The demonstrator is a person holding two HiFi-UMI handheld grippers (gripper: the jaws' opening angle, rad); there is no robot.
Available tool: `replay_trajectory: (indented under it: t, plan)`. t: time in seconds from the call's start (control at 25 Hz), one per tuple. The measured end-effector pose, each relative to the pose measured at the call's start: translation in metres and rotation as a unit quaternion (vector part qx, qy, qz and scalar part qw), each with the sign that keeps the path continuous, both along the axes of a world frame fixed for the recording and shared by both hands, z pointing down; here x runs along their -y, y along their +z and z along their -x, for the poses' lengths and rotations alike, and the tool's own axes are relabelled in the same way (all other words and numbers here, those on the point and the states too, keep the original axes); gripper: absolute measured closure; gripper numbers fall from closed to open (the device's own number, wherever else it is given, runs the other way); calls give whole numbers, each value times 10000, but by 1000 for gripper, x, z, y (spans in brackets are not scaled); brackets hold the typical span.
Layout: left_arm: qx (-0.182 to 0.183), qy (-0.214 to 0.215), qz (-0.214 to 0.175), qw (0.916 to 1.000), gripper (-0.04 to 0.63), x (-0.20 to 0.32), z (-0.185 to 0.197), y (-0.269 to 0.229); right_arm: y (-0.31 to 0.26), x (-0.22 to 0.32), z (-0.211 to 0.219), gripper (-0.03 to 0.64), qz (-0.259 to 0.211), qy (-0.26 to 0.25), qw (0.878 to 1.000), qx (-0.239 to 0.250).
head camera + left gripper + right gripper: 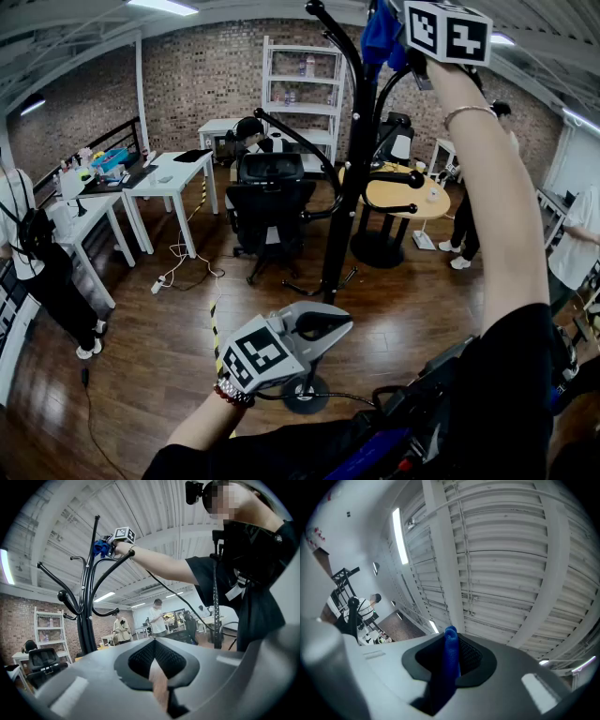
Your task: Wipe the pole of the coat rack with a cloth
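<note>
The black coat rack pole (345, 187) rises from the wooden floor in the head view, with curved hooks branching off it. My right gripper (401, 49) is lifted to the rack's top and is shut on a blue cloth (380, 36), which lies against the upper pole. The right gripper view shows the cloth (450, 660) pinched between the jaws under a white ceiling. My left gripper (343, 322) hangs low in front of the rack's base, shut and holding nothing. From the left gripper view the coat rack (86, 616) stands at left, with the blue cloth (100, 548) up high.
A black office chair (272, 202) stands left of the rack and a round wooden table (410, 199) to its right. White desks (173, 178) and a white shelf (300, 84) line the back. People stand at the left (37, 253) and right (466, 220). A cable (178, 272) lies on the floor.
</note>
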State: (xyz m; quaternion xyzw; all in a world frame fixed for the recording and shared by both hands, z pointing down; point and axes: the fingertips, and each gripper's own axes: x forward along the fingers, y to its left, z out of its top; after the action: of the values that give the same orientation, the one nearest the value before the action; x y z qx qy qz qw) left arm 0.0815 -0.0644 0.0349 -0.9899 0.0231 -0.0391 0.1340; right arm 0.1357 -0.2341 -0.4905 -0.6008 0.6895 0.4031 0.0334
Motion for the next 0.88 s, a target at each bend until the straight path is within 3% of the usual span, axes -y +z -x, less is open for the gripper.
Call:
replay_trajectory:
  t: [0.28, 0.4, 0.56, 0.68, 0.88]
  plan:
    - [-120, -25, -35, 9999, 589, -2, 7, -5, 13, 9, 11, 551, 173, -138, 9997, -45]
    - [-210, -53, -121, 9997, 589, 9, 5, -15, 30, 6, 32, 552, 333, -494, 9978, -298]
    - [-332, -30, 32, 9994, 589, 11, 5, -18, 47, -1, 46, 552, 434, -547, 9944, -798]
    - [-331, -15, -29, 9994, 589, 10, -1, -20, 60, -2, 46, 552, 497, -289, 9913, -1182]
    - [-174, 14, -159, 9997, 589, -1, -24, 1, 95, 16, 23, 551, 741, 663, 9814, -1640]
